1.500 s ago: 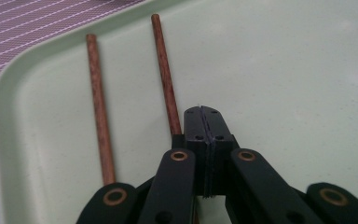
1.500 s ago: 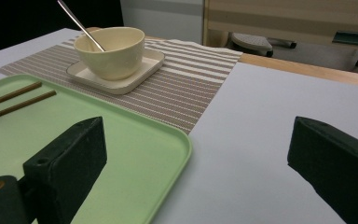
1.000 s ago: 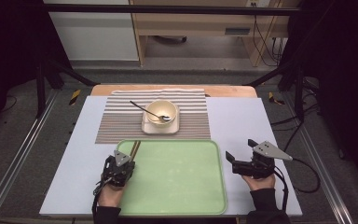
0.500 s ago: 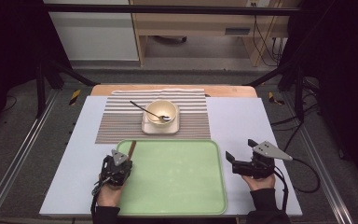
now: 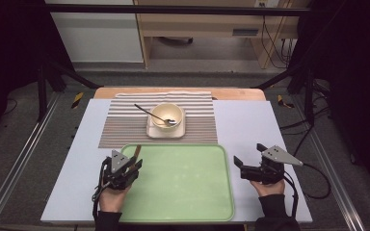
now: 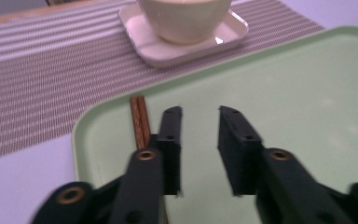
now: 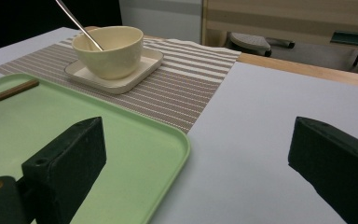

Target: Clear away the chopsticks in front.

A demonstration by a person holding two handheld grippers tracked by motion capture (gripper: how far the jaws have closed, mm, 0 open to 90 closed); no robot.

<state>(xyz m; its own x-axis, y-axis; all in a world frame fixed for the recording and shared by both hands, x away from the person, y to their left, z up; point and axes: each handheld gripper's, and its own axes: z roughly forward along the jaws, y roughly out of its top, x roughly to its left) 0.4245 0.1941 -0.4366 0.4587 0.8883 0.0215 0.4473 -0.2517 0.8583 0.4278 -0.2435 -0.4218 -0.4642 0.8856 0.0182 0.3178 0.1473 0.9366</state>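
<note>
Chopsticks (image 5: pixel 136 155) lie on the tray's (image 5: pixel 183 202) left edge; behind, a bowl (image 5: pixel 166 115) on a saucer (image 5: pixel 150 131) on the placemat (image 5: pixel 120 125).

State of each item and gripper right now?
Left gripper: jaws just opened, nothing between them.
Chopsticks: flat on the tray's left edge, beside the left jaw.
Right gripper: open, empty.
Green tray: otherwise bare.
Bowl: upright on square plate.
Spoon: resting in bowl.

Readable text: none in any view.
Pale green plastic tray (image 5: pixel 183 192): plain, no label.
Cream ceramic bowl (image 5: pixel 166 114): no brand or mark.
Brown-and-white striped woven placemat (image 5: pixel 120 126): pattern only, no lettering.
</note>
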